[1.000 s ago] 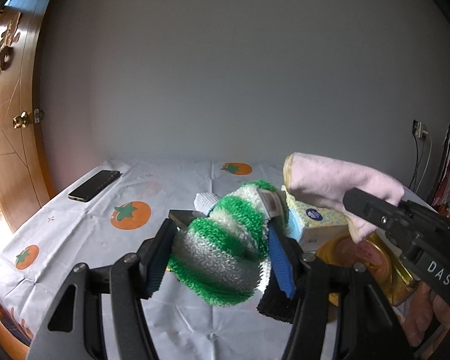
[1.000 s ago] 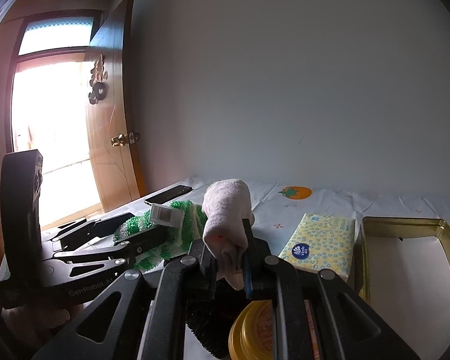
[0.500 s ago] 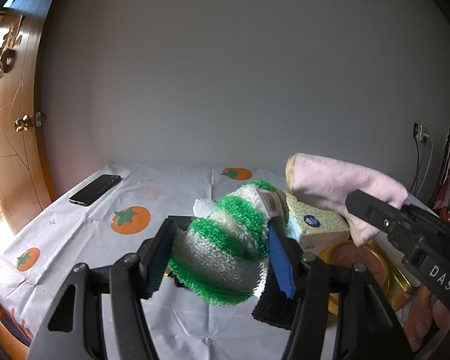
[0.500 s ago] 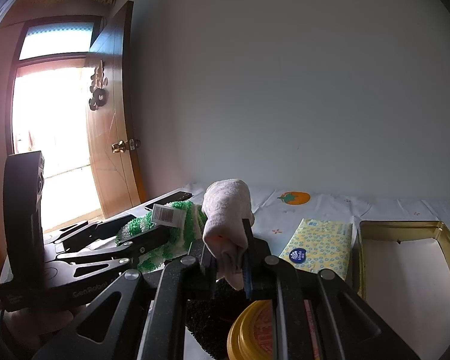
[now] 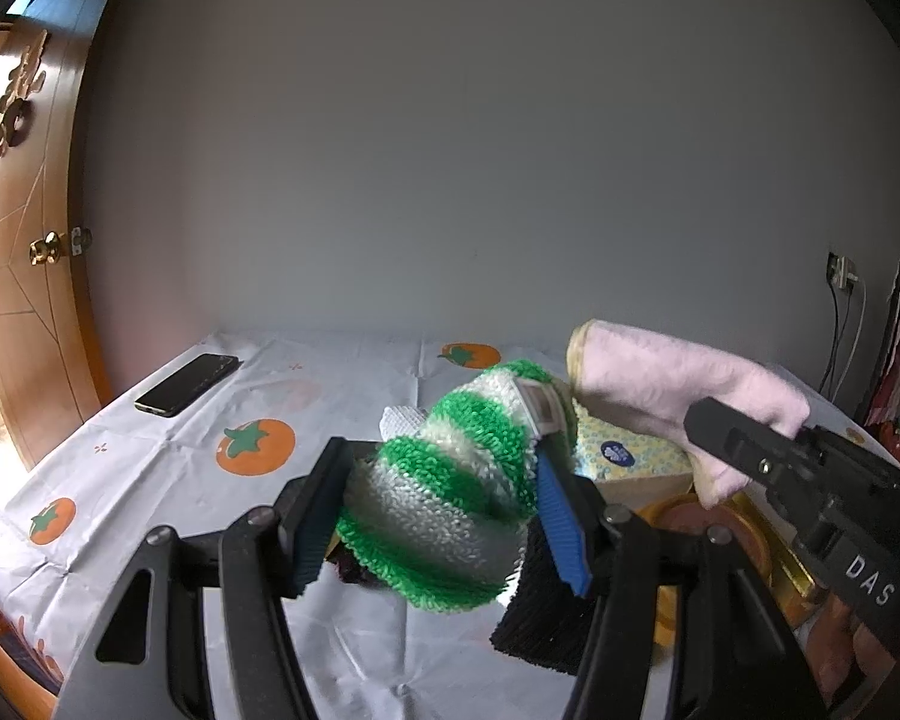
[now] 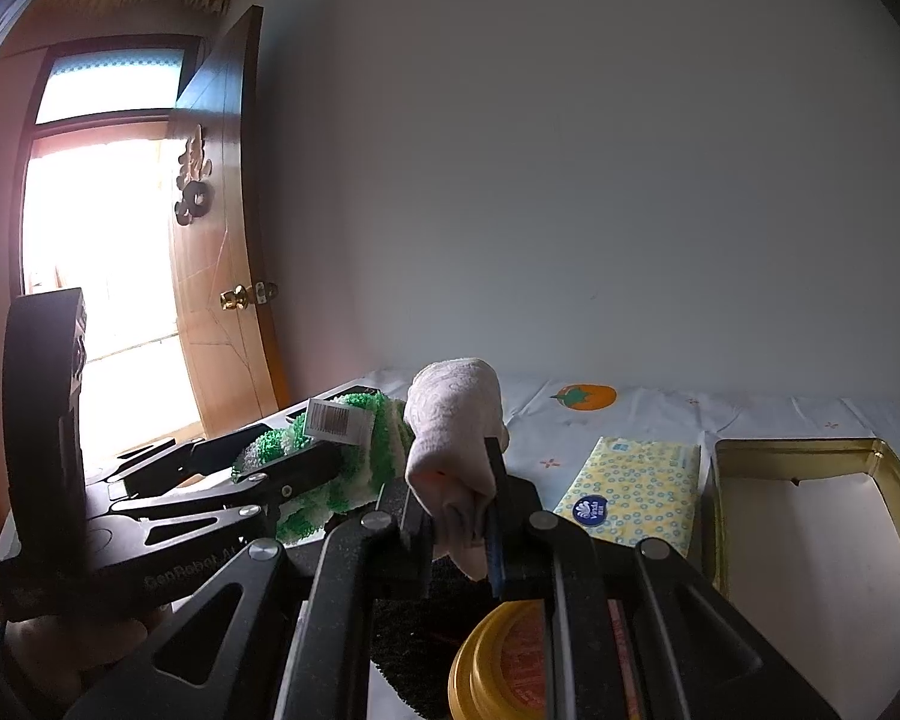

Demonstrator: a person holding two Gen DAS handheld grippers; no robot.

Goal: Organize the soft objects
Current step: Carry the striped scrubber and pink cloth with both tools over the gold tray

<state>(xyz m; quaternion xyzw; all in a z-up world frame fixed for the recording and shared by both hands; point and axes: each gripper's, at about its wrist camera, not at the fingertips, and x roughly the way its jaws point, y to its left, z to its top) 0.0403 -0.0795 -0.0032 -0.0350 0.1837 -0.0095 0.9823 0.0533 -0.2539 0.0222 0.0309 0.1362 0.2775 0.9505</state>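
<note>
My left gripper (image 5: 444, 474) is shut on a fluffy green and white striped cloth (image 5: 450, 498) with a barcode tag, held above the table; it also shows in the right wrist view (image 6: 354, 462). My right gripper (image 6: 459, 504) is shut on a rolled pink towel (image 6: 456, 432), held up just right of the striped cloth; the towel also shows in the left wrist view (image 5: 678, 384). A black fuzzy cloth (image 5: 546, 606) lies on the table below both grippers.
A yellow tissue pack (image 6: 636, 492) lies beside an open gold tin box (image 6: 798, 456). A round yellow tin lid (image 6: 504, 660) sits under the right gripper. A black phone (image 5: 186, 384) lies at the table's far left. A wooden door (image 6: 222, 300) stands left.
Both grippers have lifted slightly with their cloths; the table and tissue pack sit lower in view. Both grips are unchanged.
</note>
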